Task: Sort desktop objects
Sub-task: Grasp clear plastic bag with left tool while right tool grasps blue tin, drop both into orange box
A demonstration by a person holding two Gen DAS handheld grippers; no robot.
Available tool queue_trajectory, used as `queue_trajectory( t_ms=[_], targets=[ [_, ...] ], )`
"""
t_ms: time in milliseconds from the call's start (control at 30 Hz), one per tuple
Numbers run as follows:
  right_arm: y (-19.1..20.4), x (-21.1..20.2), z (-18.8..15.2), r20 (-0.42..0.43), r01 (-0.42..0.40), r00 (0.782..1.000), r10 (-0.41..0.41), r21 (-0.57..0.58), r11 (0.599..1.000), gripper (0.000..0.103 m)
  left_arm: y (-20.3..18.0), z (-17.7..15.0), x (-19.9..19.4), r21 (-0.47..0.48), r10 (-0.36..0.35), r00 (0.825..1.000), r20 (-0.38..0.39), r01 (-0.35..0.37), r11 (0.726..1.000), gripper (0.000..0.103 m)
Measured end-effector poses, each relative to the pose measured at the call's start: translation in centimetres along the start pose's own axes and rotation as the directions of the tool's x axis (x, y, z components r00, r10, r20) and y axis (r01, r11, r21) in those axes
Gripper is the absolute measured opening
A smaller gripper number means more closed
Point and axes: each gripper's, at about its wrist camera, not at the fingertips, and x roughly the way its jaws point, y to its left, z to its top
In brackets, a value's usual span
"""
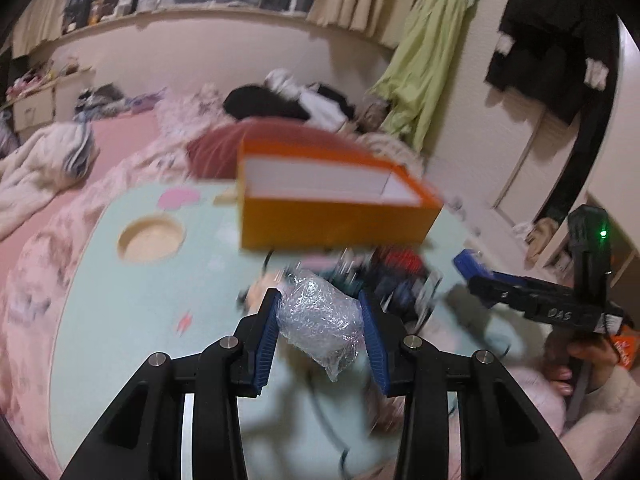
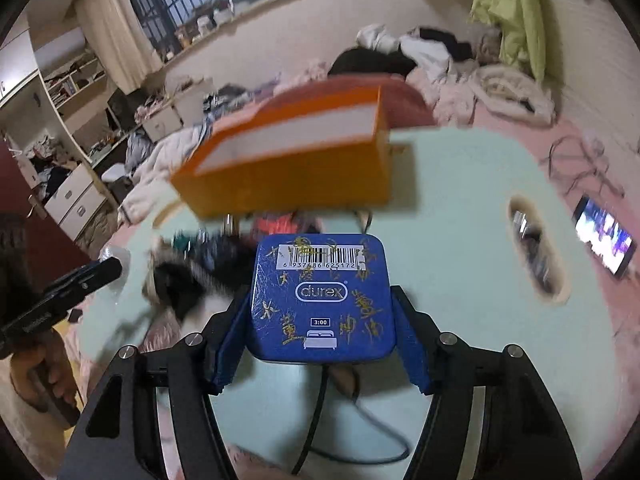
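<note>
My left gripper (image 1: 318,308) is shut on a crumpled clear plastic wrap bundle (image 1: 316,318) and holds it above the mint-green table (image 1: 132,300). My right gripper (image 2: 320,300) is shut on a blue tin (image 2: 320,300) with a barcode and gold scribbles, held above the table (image 2: 460,240). An open orange box (image 1: 332,200) with a white inside stands at the table's far side; it also shows in the right wrist view (image 2: 296,160). A blurred pile of small objects (image 1: 384,276) lies between the box and the grippers. The right gripper also shows in the left wrist view (image 1: 468,264).
A round cup hole (image 1: 152,238) is in the table at the left. A long slot (image 2: 536,252) is in the table at the right. A lit phone (image 2: 604,236) lies on the pink bedding. A black cable (image 2: 332,420) runs over the table. Bedding and clothes surround the table.
</note>
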Motion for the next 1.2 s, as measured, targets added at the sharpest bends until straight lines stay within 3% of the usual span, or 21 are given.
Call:
queue_trajectory(
  t_ms=[100,200,267,367,400,433,500,600,767,967,1100,1200],
  targets=[
    [0.8,-0.3,3.9,0.054,0.013,0.998,-0.011,-0.038,0.999,0.066,-1.0,3.6,1.2,0.061,-0.032,0.999,0.034,0.03,0.998,0.038],
    [1.4,1.2,8.8,0.088,-0.006,0.996,0.01,-0.052,0.999,0.066,-1.2,7.4,4.2,0.064,-0.036,0.999,0.025,0.034,0.997,0.038],
    [1.7,3.3,10.9,0.078,0.01,0.997,-0.003,-0.085,0.996,0.066,-1.0,9.4,7.0,0.049,-0.05,0.999,0.004,0.05,0.998,0.038],
    [1.6,7.2,12.6,0.037,0.028,0.999,-0.024,-0.09,0.996,0.066,0.1,10.4,11.9,-0.007,-0.017,0.998,-0.057,0.016,1.0,0.039],
    [1.5,8.3,12.9,0.015,0.05,0.999,-0.049,-0.089,0.995,0.066,0.3,10.4,13.0,-0.019,-0.004,0.997,-0.081,0.002,1.0,0.045],
    [1.6,9.4,12.8,-0.013,0.087,0.996,-0.088,-0.091,0.992,0.066,0.4,10.3,13.9,-0.026,0.007,0.994,-0.106,-0.01,1.0,0.058],
    [2.3,10.1,12.1,-0.017,0.155,0.987,-0.159,-0.134,0.979,0.066,-0.3,9.7,14.5,0.013,0.051,0.995,-0.087,-0.05,0.999,0.061],
    [3.1,9.5,11.3,0.041,0.237,0.972,-0.233,-0.193,0.952,0.067,-1.1,9.1,13.2,0.078,0.077,0.997,-0.013,-0.076,0.994,0.081],
    [2.4,6.3,10.7,0.086,0.168,0.984,-0.157,-0.137,0.976,0.069,-2.2,8.3,8.7,0.126,0.086,0.994,0.071,-0.095,0.987,0.085],
    [4.0,1.3,5.1,0.036,0.065,0.998,-0.059,-0.192,0.979,0.076,-2.2,3.7,3.0,0.11,0.029,0.999,0.015,-0.03,0.993,0.09],
    [4.2,0.1,0.3,-0.042,0.07,0.996,-0.082,-0.243,0.968,0.076,-1.1,-1.7,0.7,0.096,0.11,0.992,-0.055,-0.104,0.99,0.09],
    [3.3,0.3,-2.7,-0.15,0.032,0.987,-0.066,-0.219,0.975,0.076,0.1,-4.5,0.6,0.047,0.13,0.987,-0.098,-0.126,0.991,0.09]
  ],
)
